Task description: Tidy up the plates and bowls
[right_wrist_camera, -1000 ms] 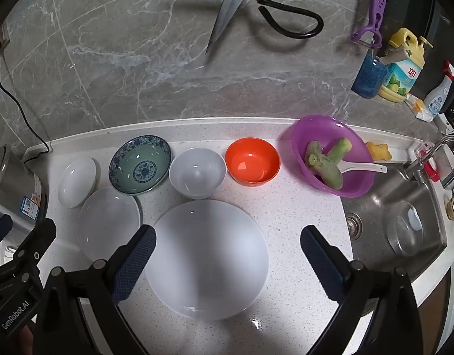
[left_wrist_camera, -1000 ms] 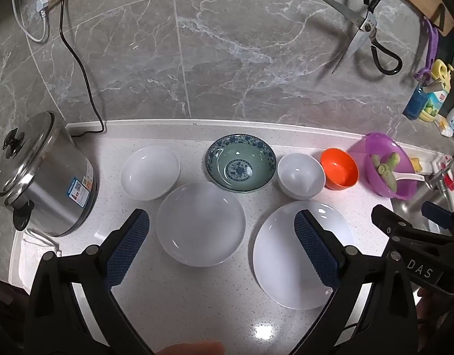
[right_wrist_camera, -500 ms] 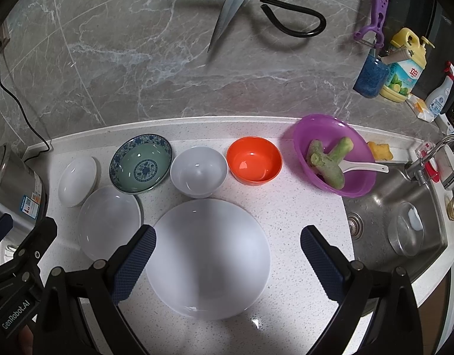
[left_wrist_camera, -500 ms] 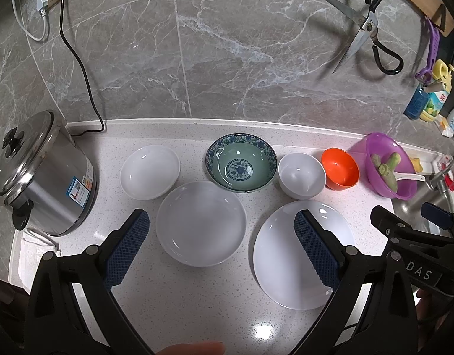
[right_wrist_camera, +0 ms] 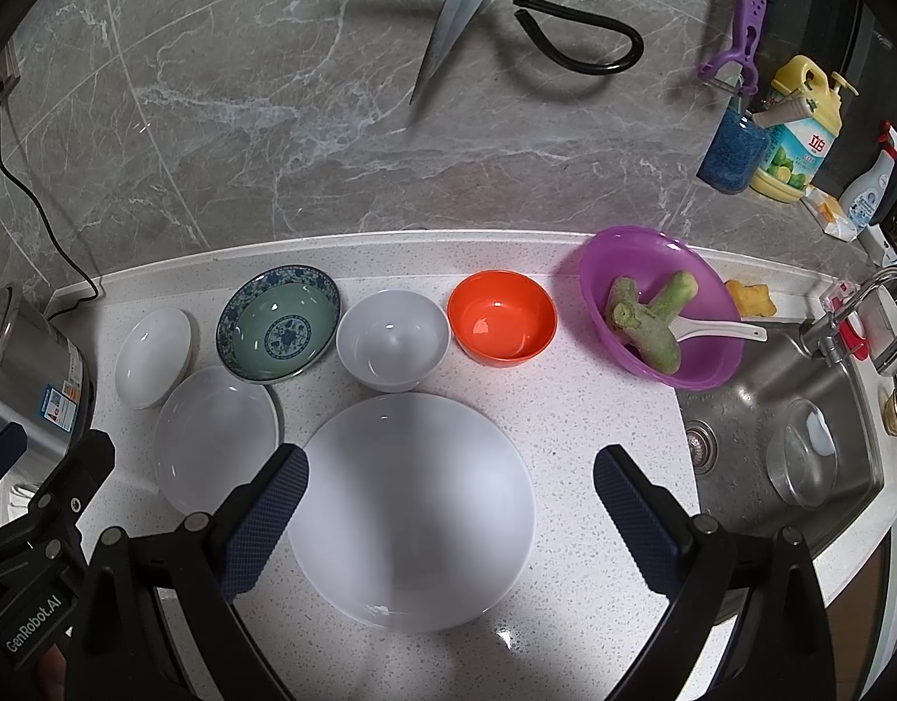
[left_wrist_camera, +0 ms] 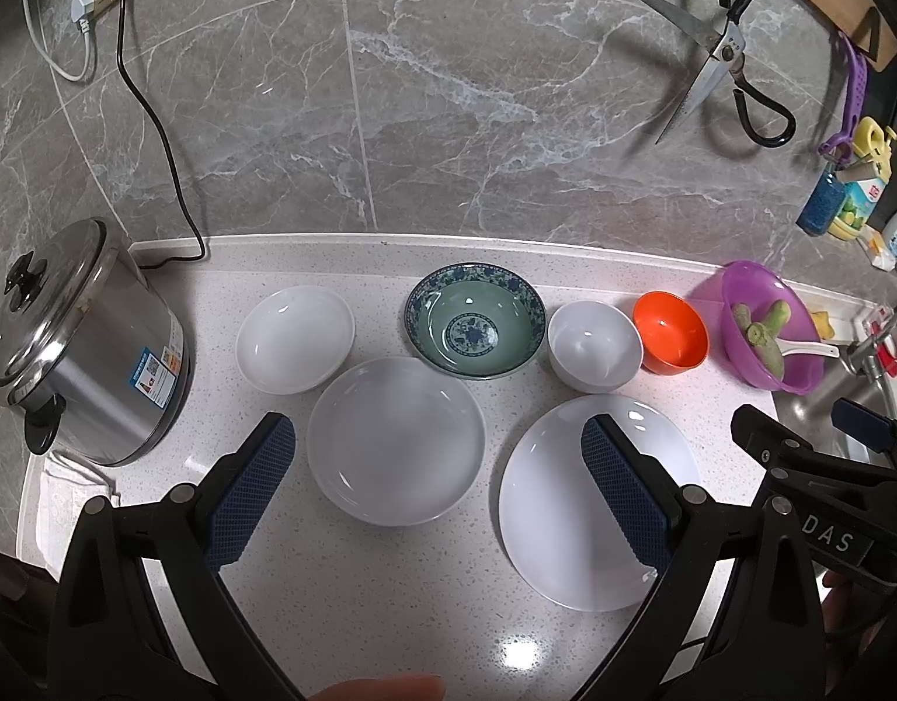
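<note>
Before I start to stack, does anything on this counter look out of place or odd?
The dishes sit upright, apart and unspilled. One oddity: the purple bowl near the sink holds green vegetable stalks and a white spoon, so it is not ready to stack.

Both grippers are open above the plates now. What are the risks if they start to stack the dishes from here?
1. The large white plate lies flat on the counter, so the right gripper may slip at its thin rim.
2. The white bowl sits very near the blue-patterned bowl and orange bowl; lifting one may knock a neighbour.
</note>
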`<state>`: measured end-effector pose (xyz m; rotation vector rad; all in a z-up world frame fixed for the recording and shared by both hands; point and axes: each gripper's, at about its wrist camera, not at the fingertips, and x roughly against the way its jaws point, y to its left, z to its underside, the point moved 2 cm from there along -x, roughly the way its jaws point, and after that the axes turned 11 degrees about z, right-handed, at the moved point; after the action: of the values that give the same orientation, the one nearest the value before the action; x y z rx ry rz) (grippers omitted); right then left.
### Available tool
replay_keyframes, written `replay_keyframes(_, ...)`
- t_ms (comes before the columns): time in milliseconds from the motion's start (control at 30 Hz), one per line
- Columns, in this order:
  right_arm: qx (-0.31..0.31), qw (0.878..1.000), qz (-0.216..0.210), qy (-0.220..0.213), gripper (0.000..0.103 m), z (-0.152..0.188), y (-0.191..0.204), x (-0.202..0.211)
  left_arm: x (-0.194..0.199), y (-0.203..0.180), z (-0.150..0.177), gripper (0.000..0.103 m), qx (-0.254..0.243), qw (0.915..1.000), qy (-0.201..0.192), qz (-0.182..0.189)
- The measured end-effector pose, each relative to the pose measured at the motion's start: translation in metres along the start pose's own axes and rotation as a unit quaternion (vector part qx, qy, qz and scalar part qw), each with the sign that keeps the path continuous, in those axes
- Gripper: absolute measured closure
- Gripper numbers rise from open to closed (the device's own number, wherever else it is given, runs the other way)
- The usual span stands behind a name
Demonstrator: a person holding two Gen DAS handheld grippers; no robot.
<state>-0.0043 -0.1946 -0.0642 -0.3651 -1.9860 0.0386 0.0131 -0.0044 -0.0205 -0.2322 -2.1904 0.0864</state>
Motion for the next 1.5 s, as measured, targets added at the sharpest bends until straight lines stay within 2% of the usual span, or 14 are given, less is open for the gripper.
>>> replay_keyframes(1500,0.001,1.000,0.000,0.002,0.003,0.0001,0.0010,-0.0002,-0.0037,-0.0018,0.0031,0.003,0.000,1.0000,0.002,0.000)
